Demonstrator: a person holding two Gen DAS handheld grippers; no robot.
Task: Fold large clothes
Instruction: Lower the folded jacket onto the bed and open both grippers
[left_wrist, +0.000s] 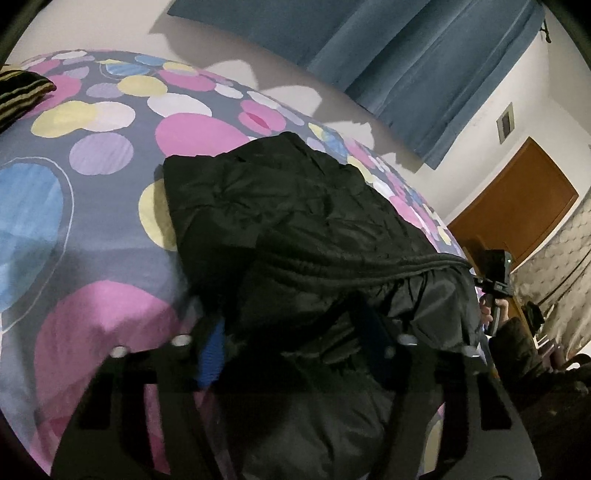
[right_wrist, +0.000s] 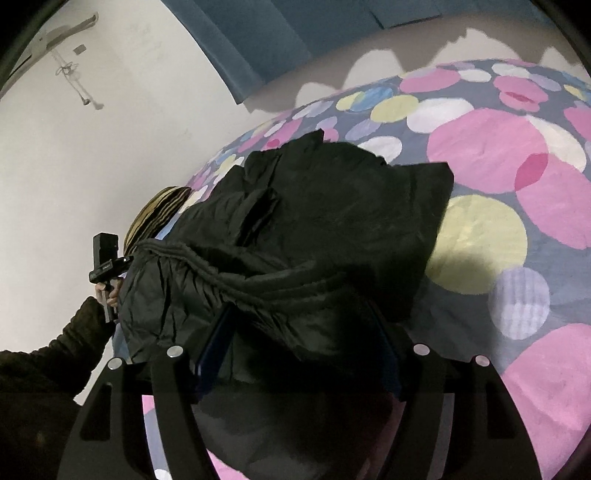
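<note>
My left claw (left_wrist: 295, 332) and right claw (right_wrist: 299, 339) each clamped the crumpled black padded jacket's (left_wrist: 295, 206) ribbed hem above the circle-patterned bed (left_wrist: 110, 147).

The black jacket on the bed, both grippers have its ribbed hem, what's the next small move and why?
Probably carry the ribbed hem forward over the black jacket toward its far edge and lay it down. Both the left gripper and right gripper have the hem bunched between their fingers, raised off the spotted bedcover, while the rest lies flat ahead.
</note>
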